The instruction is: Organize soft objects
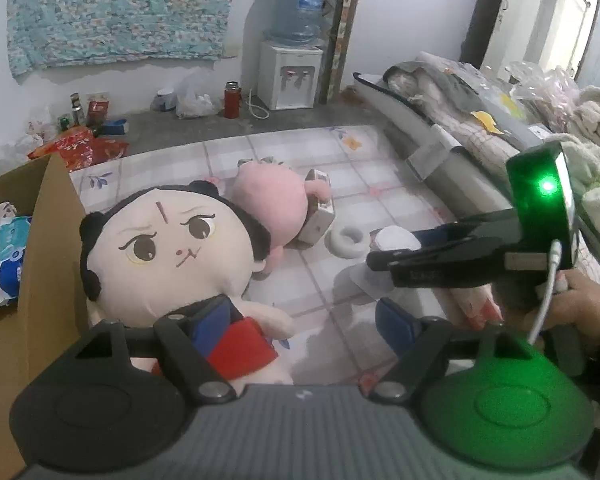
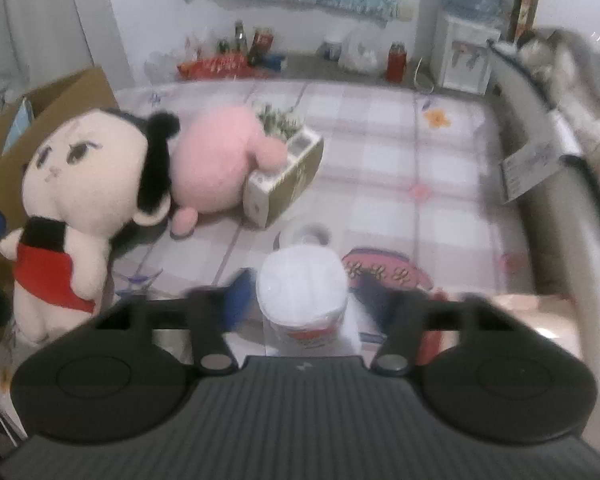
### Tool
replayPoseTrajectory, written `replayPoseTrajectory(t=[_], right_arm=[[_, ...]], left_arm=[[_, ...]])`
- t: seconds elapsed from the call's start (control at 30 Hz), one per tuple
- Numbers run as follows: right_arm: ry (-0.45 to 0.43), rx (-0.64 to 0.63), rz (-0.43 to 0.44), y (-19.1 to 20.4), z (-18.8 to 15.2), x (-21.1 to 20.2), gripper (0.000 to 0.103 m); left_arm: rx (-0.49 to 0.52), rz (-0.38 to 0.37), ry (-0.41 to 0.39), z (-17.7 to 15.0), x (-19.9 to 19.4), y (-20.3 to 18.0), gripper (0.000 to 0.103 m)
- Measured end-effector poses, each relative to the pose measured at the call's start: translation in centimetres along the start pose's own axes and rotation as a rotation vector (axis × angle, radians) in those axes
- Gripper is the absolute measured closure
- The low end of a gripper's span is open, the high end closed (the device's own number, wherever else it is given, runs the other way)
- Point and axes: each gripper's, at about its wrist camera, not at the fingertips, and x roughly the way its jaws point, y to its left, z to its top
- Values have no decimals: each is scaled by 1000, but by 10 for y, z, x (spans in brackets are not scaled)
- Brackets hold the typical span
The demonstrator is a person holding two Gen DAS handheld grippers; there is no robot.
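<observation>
On the checked mat sit two plush dolls [image 1: 168, 248] [image 1: 268, 196]; both grippers [image 1: 304, 320] [image 2: 300, 296] gape wide, empty.

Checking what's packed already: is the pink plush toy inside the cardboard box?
No, the pink plush toy lies on the checked mat, outside the cardboard box.

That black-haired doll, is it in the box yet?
No. The doll stands on the bed beside the cardboard box, outside it.
</observation>
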Motion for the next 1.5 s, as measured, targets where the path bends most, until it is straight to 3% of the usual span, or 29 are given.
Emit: replayPoseTrajectory(t=[0.13,0.2,0.27,0.43,0.57,0.73,0.87,1.0,1.23,1.33,1.43,1.5], right_arm=[[0,50,15,-3,-3,1,57],[3,167,88,-16,-6,-6,57],[5,313,214,-32,-11,-19,57],[29,661,643,-59,-32,-35,57],[48,792,936,-50,-48,-48,57],[80,868,1151,-27,-62,-57,57],[117,925,1262,-8,-77,-53,57],[115,987,1339,5,-94,-49,57],[97,1022,1377,18,-103,-46,57],[99,1027,1398,21,-106,-46,57],[101,1031,1418,25,-108,-47,57],[103,1038,1426,27,-110,-45,57]], left_arm=[[34,-27,-8,-3,-1,-2,21],[58,-54,-11,-5,-3,-5,18],[82,-71,-27,-7,-9,-10,14],[137,-125,-65,-13,-26,-17,9],[163,-191,-106,-24,-48,-17,9],[215,-258,-195,-40,-82,-22,9],[239,-281,-235,-50,-100,-23,11],[252,-285,-242,-55,-109,-21,25],[234,-322,-235,-61,-115,-10,25],[205,-331,-218,-60,-114,-4,17],[194,-354,-218,-64,-115,1,20],[203,-369,-218,-66,-116,2,28]])
